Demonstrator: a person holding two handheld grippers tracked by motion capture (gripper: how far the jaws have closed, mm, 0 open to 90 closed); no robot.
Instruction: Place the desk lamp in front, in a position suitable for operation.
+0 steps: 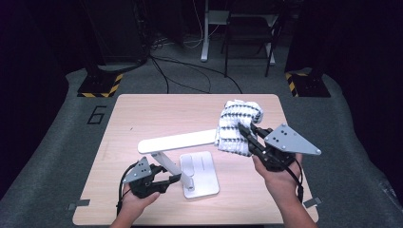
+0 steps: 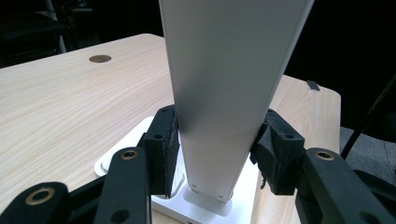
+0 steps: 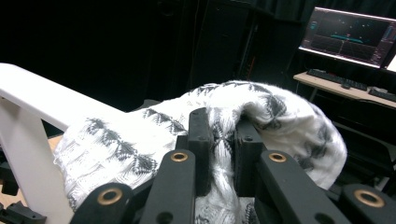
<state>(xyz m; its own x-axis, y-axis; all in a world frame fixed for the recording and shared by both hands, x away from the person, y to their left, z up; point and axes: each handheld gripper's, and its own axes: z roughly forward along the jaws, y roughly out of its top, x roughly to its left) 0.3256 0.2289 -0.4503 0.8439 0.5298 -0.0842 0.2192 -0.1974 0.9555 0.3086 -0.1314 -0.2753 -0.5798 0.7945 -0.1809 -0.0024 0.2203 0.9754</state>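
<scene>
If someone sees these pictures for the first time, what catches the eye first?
A white knitted cloth with dark patterned stripes drapes over the tip of a white folding desk lamp, pinched by the right hand-held gripper. The left hand-held gripper clamps the lamp's upright arm near its flat base.

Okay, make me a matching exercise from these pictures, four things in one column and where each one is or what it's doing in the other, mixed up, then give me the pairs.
Column one:
1. left hand-held gripper
2. right hand-held gripper
3. patterned cloth
4. lamp base

Column two:
A. draped over the far end of the white lamp arm
B. lying flat on the wooden table
C. shut on the white lamp post
D. shut on a fold of fabric

Pairs: 1-C, 2-D, 3-A, 4-B
</scene>
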